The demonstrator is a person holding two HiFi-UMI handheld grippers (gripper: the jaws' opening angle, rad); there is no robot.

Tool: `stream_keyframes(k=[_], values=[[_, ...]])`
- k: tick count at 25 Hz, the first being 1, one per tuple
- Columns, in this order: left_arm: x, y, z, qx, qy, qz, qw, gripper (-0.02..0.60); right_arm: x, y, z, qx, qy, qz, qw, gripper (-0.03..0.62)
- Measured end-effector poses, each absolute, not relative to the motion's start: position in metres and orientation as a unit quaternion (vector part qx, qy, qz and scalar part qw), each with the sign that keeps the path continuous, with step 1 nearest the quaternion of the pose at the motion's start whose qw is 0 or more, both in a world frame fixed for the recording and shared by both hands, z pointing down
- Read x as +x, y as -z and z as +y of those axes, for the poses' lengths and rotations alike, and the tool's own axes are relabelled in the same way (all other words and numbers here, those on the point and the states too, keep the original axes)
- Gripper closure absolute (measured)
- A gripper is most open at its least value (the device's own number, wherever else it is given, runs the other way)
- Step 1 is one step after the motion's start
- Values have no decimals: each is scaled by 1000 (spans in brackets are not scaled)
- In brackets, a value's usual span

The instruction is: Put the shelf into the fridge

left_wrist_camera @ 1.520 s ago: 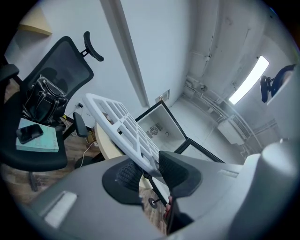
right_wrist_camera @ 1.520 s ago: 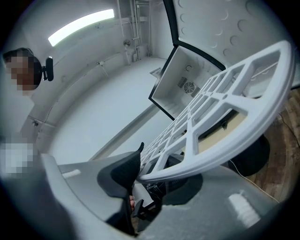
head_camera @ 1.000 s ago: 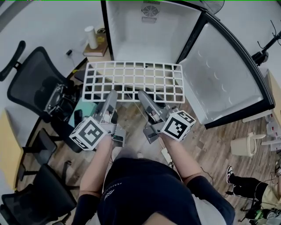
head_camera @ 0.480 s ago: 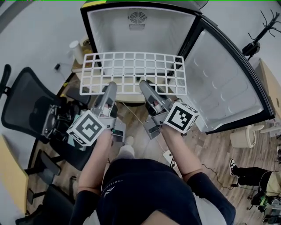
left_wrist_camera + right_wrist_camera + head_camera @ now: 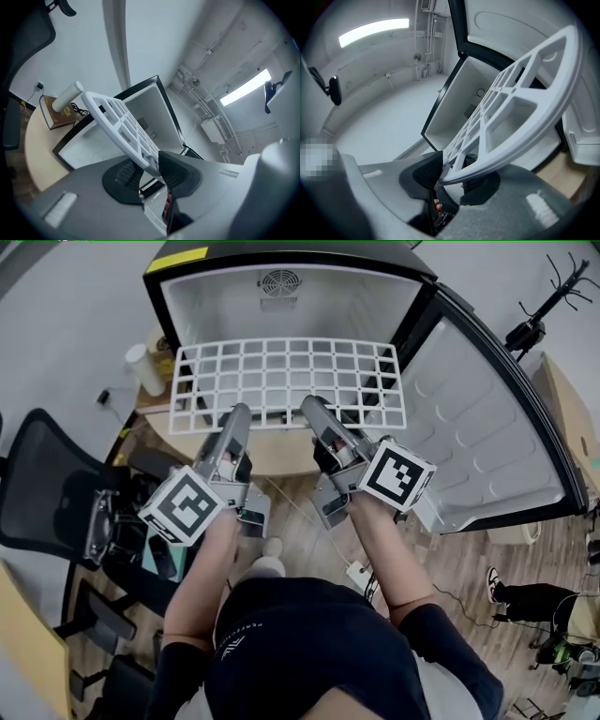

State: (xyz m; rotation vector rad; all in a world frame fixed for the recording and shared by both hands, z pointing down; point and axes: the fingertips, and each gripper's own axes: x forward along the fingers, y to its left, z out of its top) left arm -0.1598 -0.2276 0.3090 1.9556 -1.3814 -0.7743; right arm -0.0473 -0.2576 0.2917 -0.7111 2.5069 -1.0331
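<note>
Closer than a second ago, the fridge [image 5: 187, 282] fills the top of the head view. The shelf [image 5: 291, 381] hangs level at upper centre, before the fridge's open front. Its near edge sits in the left gripper [image 5: 239, 413] and right gripper [image 5: 314, 407], which are side by side. In the left gripper view, the pads clamp the shelf's rim at lower centre. In the right gripper view, the jaws are closing on the rim, with the pads pressing on it at lower centre.
</note>
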Motion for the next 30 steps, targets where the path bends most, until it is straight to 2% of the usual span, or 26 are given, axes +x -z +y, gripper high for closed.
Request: stream_keyframes(k=[30], values=[[-148,-293,-261,751,293,-496,322,479,-39,-274,-300,-263,375,867,198,500]])
